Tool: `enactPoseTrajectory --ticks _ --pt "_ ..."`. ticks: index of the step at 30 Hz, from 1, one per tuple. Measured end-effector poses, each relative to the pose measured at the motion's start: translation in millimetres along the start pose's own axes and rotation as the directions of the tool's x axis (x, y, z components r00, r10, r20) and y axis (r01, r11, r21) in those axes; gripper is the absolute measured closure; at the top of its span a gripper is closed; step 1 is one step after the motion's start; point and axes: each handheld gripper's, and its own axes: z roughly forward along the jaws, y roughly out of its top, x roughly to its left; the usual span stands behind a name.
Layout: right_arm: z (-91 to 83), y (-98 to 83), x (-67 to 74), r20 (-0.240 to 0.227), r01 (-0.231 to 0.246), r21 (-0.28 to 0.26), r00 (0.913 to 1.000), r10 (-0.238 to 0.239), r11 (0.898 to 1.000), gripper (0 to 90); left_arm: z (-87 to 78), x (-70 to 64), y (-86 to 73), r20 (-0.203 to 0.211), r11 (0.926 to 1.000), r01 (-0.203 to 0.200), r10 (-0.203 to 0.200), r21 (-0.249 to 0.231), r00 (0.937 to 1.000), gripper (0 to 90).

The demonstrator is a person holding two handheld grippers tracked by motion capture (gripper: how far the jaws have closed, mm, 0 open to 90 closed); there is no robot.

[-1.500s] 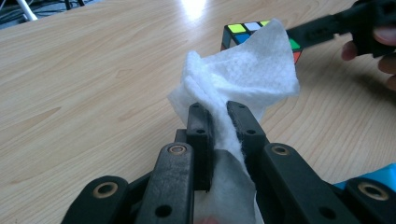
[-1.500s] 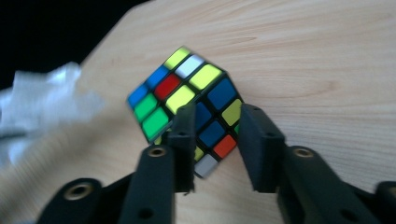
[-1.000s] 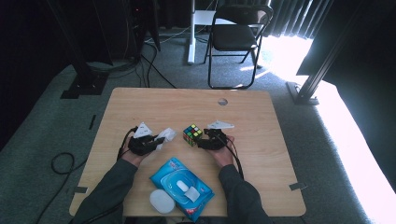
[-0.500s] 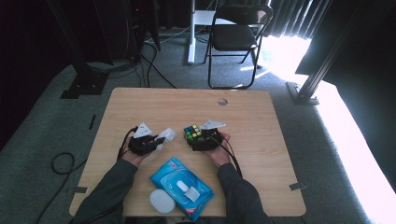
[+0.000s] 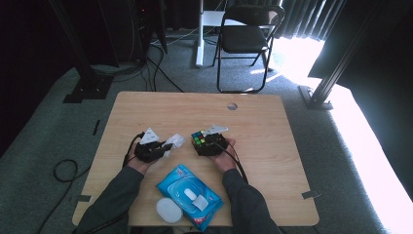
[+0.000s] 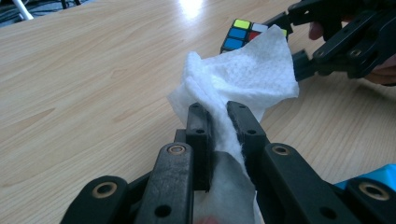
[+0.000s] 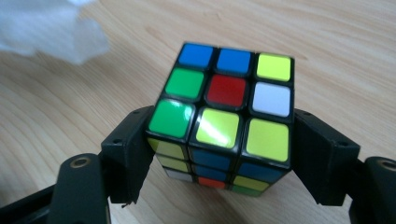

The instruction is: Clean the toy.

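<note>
The puzzle cube [image 7: 224,121], rigid, light and glossy-slick, so best clamped across opposite flat faces, sits mid-table squeezed between the right gripper's [image 7: 224,158] just-closing jaws, while the left gripper [image 6: 218,123] nearby pinches a limp white wipe [image 6: 243,70].

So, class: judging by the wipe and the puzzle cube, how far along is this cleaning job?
Done: a white wipe is out of the blue pack and clamped in the left gripper. In hand: the right gripper has the puzzle cube between its jaws on the table; they have just been closing, and contact looks likely on both sides. Left: wipe and cube are still apart, so the wiping probably remains.
</note>
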Motion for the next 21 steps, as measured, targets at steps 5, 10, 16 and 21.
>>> enactPoseTrajectory --ticks 5,10,16,21 --pt "1.2 -3.1 0.7 0.012 0.001 -0.006 0.9999 -0.001 1.000 33.8 -1.8 -1.8 3.2 0.000 0.9999 -0.002 0.002 -0.010 1.0000 80.0" --pt "-0.3 -5.0 0.0 0.019 0.019 -0.021 0.9996 -0.019 1.000 34.2 -2.4 -3.5 8.1 0.004 0.9998 -0.011 0.011 -0.017 0.9999 80.4" --pt "-2.3 -8.3 2.1 -0.001 0.029 -0.035 0.9996 -0.029 0.999 34.3 -1.4 -5.7 15.9 0.007 0.9995 -0.024 0.024 -0.022 0.9997 80.7" --pt "-6.0 -6.9 3.8 -0.042 0.042 -0.039 0.9982 -0.043 0.998 34.3 0.3 -7.2 25.6 0.009 0.9990 -0.040 0.041 -0.021 0.9991 81.1"
